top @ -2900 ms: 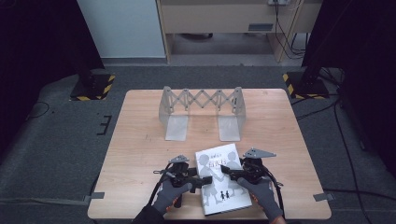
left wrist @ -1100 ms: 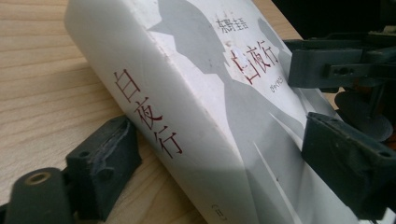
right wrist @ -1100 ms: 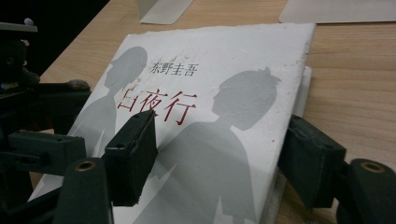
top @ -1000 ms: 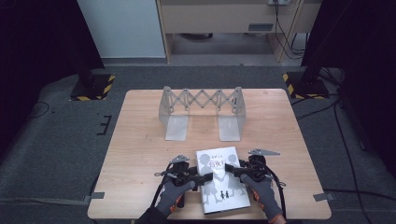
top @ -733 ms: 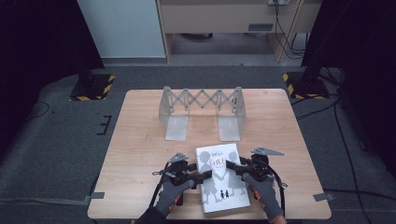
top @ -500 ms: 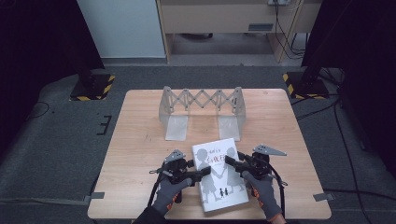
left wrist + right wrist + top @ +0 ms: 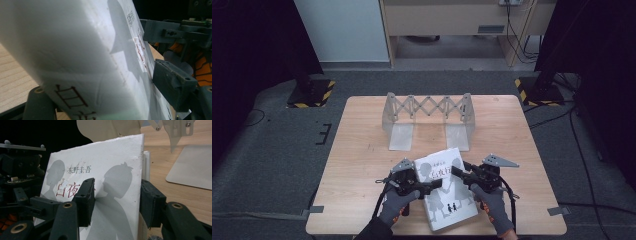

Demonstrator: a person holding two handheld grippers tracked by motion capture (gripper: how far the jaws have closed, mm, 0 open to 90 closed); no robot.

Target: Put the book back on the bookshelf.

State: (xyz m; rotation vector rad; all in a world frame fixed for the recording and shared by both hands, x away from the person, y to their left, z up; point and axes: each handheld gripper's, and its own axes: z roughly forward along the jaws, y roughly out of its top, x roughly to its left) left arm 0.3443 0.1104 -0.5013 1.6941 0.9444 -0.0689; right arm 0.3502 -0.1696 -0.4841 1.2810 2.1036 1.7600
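Left hand-held gripper (image 7: 431, 187), right hand-held gripper (image 7: 460, 172) — white book (image 7: 444, 192) clamped between, jaws just closing

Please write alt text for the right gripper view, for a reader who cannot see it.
The right gripper clamps its two black jaws on a white book with grey silhouettes and red lettering, held upright. Behind lie the wooden table and a metal rack.

Lab-like room: dark curtains (image 7: 257, 45), hazard-taped stand bases (image 7: 312, 94), floor cables (image 7: 582, 150).
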